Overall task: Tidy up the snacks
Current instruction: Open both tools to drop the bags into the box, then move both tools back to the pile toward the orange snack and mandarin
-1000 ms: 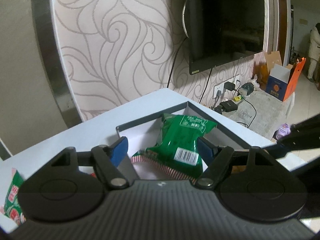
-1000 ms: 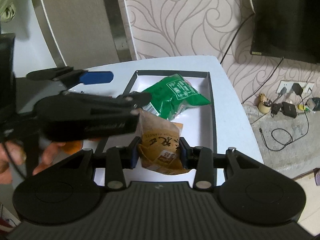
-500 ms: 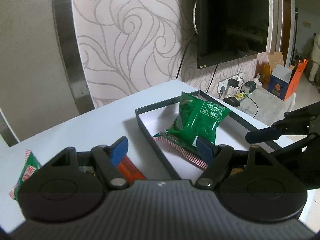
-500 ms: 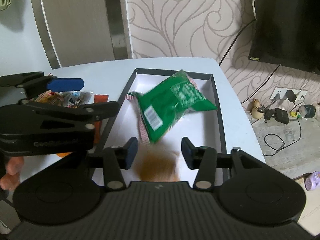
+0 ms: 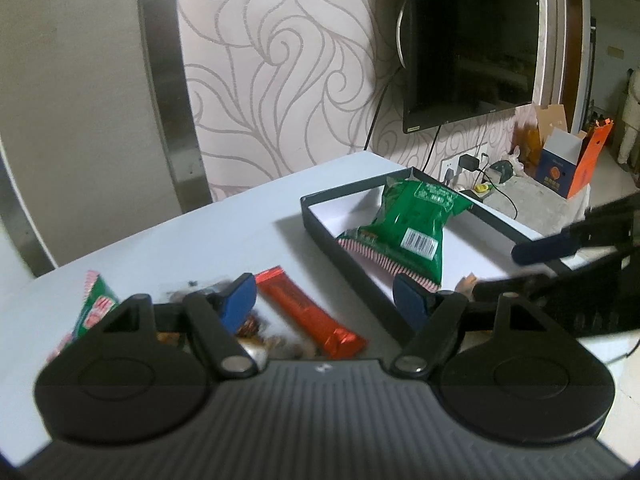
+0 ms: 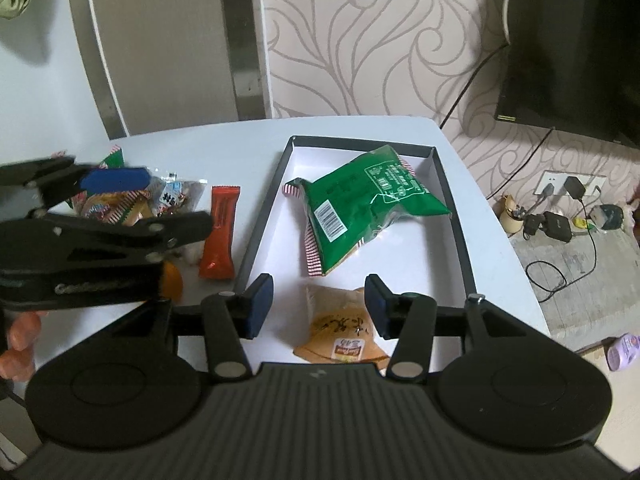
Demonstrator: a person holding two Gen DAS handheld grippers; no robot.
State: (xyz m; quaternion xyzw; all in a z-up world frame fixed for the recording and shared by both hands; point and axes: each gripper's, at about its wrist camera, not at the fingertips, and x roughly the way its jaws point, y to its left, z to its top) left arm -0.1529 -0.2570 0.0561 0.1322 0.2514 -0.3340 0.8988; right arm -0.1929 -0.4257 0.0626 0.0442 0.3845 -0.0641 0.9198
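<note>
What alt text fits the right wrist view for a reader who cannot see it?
The open right gripper hovers over a dark-rimmed tray holding a green snack bag and a tan packet. Left of the tray, an orange-red bar lies on the white table.

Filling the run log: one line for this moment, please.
left gripper: open, empty | right gripper: open, empty | shallow dark-rimmed tray: green snack bag, tan peanut packet

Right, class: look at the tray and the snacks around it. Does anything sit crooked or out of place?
Yes. The green bag lies skewed across the tray, one corner propped on the far rim, not flat. The brown packet lies flat near the front. An orange bar and a heap of small snacks sit loose on the table outside it.
</note>
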